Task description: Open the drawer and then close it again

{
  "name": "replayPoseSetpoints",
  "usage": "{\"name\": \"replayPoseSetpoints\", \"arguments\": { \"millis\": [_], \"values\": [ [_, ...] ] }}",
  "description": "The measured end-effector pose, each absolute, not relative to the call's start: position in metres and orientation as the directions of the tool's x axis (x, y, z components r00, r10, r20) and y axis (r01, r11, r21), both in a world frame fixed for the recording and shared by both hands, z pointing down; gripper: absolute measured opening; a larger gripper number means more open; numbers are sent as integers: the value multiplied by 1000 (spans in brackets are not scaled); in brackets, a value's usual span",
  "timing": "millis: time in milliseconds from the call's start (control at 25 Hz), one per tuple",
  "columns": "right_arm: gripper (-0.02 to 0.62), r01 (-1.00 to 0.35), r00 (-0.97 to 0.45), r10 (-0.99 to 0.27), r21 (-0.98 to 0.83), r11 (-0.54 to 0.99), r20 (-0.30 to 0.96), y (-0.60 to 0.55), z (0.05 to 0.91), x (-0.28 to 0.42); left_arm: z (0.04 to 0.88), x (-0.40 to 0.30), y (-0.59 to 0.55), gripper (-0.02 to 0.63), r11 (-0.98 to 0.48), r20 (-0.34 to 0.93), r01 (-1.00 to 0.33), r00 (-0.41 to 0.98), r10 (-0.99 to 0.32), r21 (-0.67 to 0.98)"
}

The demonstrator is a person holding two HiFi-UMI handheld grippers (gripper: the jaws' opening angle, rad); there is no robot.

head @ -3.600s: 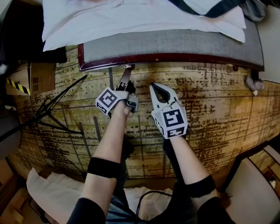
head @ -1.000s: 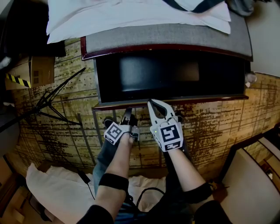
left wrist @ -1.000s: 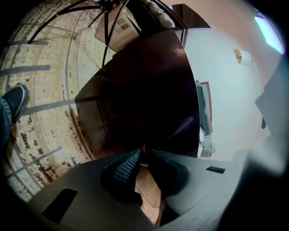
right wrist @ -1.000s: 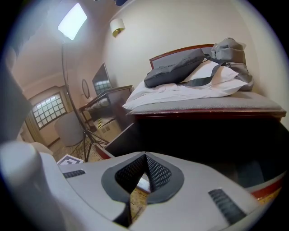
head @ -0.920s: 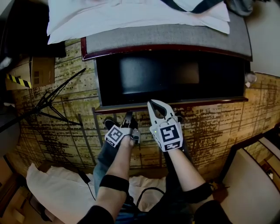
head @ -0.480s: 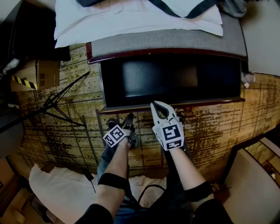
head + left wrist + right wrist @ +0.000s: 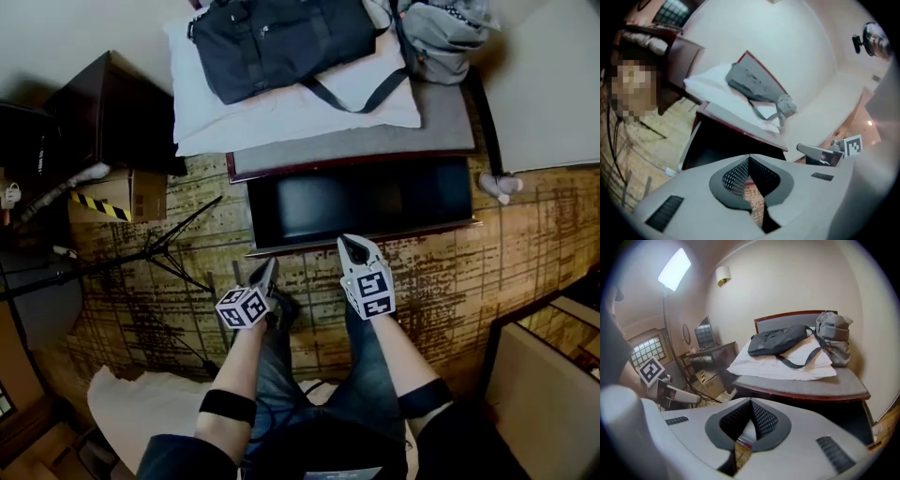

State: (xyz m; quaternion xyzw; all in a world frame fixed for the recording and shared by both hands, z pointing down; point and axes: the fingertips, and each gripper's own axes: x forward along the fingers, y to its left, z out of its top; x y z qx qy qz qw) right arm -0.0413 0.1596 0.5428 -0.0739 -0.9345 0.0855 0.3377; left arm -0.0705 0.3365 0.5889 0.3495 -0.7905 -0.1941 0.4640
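The drawer under the bed stands pulled out over the carpet, its inside dark and its front rail nearest me. My left gripper hangs above the carpet just in front of the drawer's left part. Its jaws have just closed and meet with nothing between them. My right gripper hovers over the front rail, clear of it, shut and empty. The open drawer shows as a black cavity under the mattress edge in the left gripper view.
On the bed lie a white pillow, a black bag and a grey backpack. A tripod and a cardboard box stand at the left, next to a dark cabinet. A chair is at the lower right.
The drawer, closed in the earliest frame, came open. Since half a second ago both grippers have lifted away from its front rail, the left one has rolled, and my view has risen.
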Motion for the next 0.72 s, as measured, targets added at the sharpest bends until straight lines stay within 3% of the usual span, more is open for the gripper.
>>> {"name": "replayPoseSetpoints", "arguments": {
  "millis": [280, 720],
  "values": [
    [5, 74, -808, 146, -147, 986, 571, 119, 444, -58, 435, -130, 311, 0, 687, 529, -609, -460, -713, 397],
    [5, 95, -865, 131, -97, 991, 484, 100, 302, -69, 273, -135, 290, 0, 661, 405, -744, -578, -708, 95]
  ]
}}
